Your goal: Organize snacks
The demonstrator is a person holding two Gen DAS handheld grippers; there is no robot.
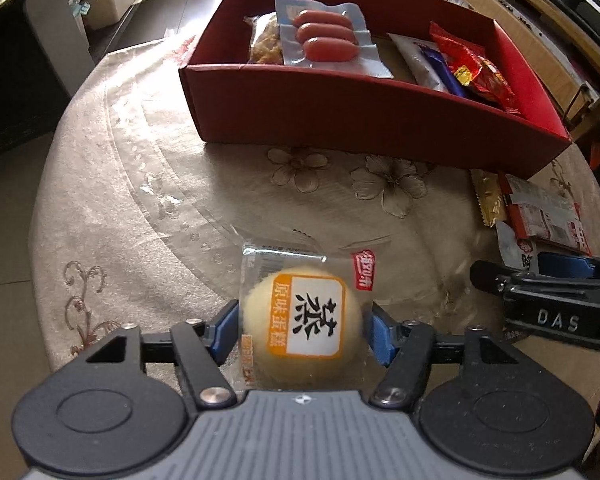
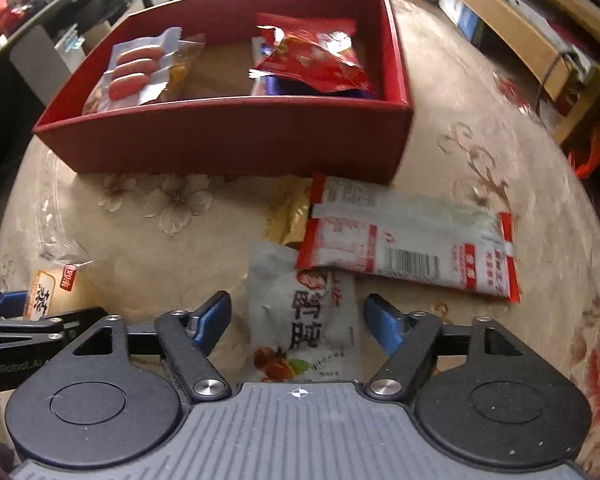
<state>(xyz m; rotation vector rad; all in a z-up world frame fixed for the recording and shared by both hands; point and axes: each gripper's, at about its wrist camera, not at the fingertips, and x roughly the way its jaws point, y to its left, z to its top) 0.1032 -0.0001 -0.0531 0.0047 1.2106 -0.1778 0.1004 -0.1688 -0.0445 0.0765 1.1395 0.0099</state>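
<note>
Left gripper (image 1: 302, 328) has its blue pads pressed against both sides of the steamed cake (image 1: 300, 320), a round, pale-yellow bun sealed in a clear wrapper with an orange-bordered white label bearing a bold black character and a small red tag at the top corner. The cake sits just above the patterned beige tablecloth (image 1: 140, 184), on the near side of the red box (image 1: 340, 116), apart from its front wall. Inside that box, a vacuum pack of three sausages (image 1: 326, 38) lies on a bag of brownish snacks at the left end, while a crinkled red packet (image 1: 472, 64) and a silver-and-blue pack sit at the right. Over to the right gripper (image 2: 298, 316): jaws wide, nothing gripped, blue pads standing clear on either side of a white pouch (image 2: 304, 316) printed with large dark characters and a picture of brown meat, lying flat on the cloth. Its top corner is tucked under a red-and-white packet (image 2: 412, 240) with a barcode, which lies near the box's front wall, with a gold wrapper (image 2: 288, 220) peeking out at its left edge.
</note>
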